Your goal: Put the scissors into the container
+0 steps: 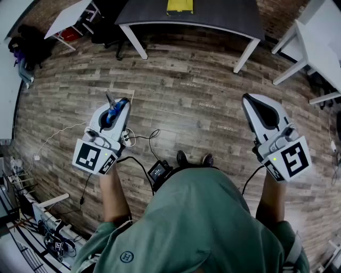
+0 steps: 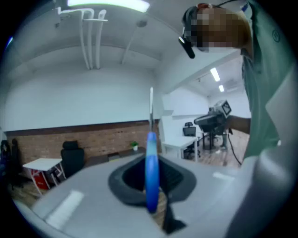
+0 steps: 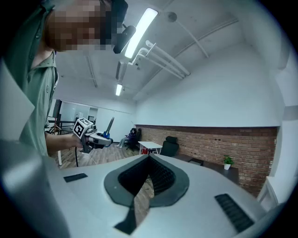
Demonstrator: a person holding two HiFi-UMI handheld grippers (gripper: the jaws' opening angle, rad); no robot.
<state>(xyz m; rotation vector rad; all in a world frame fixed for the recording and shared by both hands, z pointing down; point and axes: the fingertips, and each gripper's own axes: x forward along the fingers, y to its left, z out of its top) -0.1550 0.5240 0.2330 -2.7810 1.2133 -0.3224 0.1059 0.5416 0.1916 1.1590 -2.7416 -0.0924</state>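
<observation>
I hold the scissors [image 1: 112, 110] by their blue handle in my left gripper [image 1: 118, 106], which is shut on them; the metal blades stick up and forward past the jaw tips. In the left gripper view the blue handle of the scissors [image 2: 152, 179] stands edge-on between the jaws of the left gripper [image 2: 151, 158], with the thin blade rising above it. My right gripper [image 1: 249, 101] is level at the right, shut, with nothing in it. In the right gripper view the right gripper [image 3: 149, 157] has its jaws together, and the left gripper [image 3: 91, 138] shows far left. No container is in view.
Below me is a wooden floor [image 1: 202, 106]. A dark table [image 1: 213, 16] with white legs stands ahead and carries a yellow object [image 1: 180, 6]. White tables stand at the right [image 1: 319, 42] and far left [image 1: 69, 16]. Cables [image 1: 152, 139] lie by my feet.
</observation>
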